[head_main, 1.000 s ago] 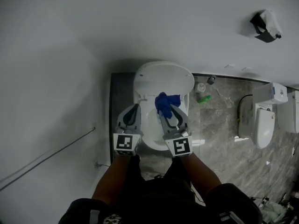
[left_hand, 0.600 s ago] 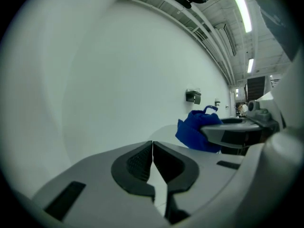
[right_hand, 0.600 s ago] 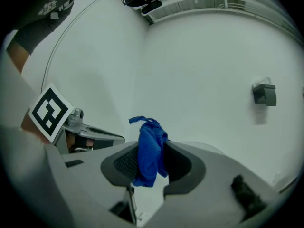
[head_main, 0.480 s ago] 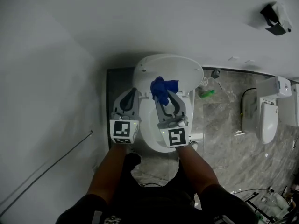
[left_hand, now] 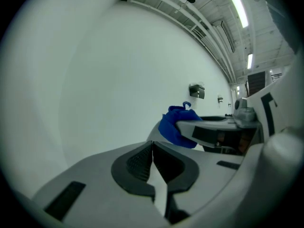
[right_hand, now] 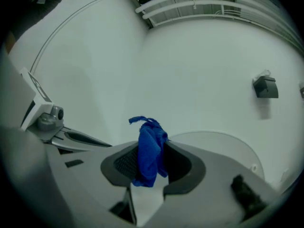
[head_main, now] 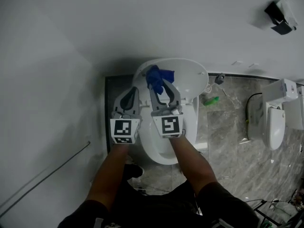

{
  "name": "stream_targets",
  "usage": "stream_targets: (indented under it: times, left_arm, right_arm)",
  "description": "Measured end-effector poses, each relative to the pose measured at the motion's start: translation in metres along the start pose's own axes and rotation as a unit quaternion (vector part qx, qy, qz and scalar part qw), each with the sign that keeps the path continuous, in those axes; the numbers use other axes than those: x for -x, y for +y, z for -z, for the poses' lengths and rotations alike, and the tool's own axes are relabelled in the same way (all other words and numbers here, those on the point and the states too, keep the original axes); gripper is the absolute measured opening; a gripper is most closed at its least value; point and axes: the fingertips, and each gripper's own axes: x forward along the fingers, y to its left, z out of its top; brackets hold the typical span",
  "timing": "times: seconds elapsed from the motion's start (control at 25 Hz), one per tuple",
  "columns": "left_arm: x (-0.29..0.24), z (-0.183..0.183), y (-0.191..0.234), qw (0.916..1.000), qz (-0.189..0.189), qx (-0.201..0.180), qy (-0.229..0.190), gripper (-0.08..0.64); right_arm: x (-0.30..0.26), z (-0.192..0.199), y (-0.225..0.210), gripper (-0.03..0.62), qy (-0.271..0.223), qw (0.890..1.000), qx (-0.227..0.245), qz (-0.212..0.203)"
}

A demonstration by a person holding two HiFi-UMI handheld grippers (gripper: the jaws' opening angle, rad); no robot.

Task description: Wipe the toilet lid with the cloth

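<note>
The right hand-held gripper point(head_main: 158, 85) is clenched on a bunched blue cloth point(head_main: 156, 76) at the upper left part of the raised white toilet lid point(head_main: 187, 77); whether the cloth touches the lid is unclear. The left hand-held gripper point(head_main: 132, 95) hovers just beside it, jaws pressed together, empty.

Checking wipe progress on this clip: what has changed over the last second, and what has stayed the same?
The right gripper carried the bunched blue cloth from low at the centre of the raised white toilet lid to its upper left edge, as the head view shows it. The left gripper moved along beside it. Unchanged: right fingers shut on the cloth, left fingers shut and empty, lid up.
</note>
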Motion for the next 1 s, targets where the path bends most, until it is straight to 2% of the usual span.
stream_targets:
  times: [0.16,0.44,0.68,1.0]
  left_arm:
    - [-0.014,0.012,0.007,0.9999,-0.008,0.004,0.007,0.012]
    - [-0.029,0.011,-0.001,0.9999,-0.012,0.003,0.004,0.012]
    - [-0.035,0.015,-0.012,0.9998,-0.012,-0.005,0.011,0.012]
    - [-0.041,0.031,-0.032,0.9995,0.006,-0.011,0.030,0.012]
  right_arm:
    - [-0.022,0.015,0.000,0.129,0.008,1.000,-0.004,0.006]
    - [-0.036,0.012,-0.024,0.129,-0.002,1.000,0.013,0.018]
    - [-0.024,0.021,-0.071,0.129,0.006,0.998,0.007,0.067]
    - [0.000,0.032,-0.137,0.129,0.015,0.992,0.013,0.128]
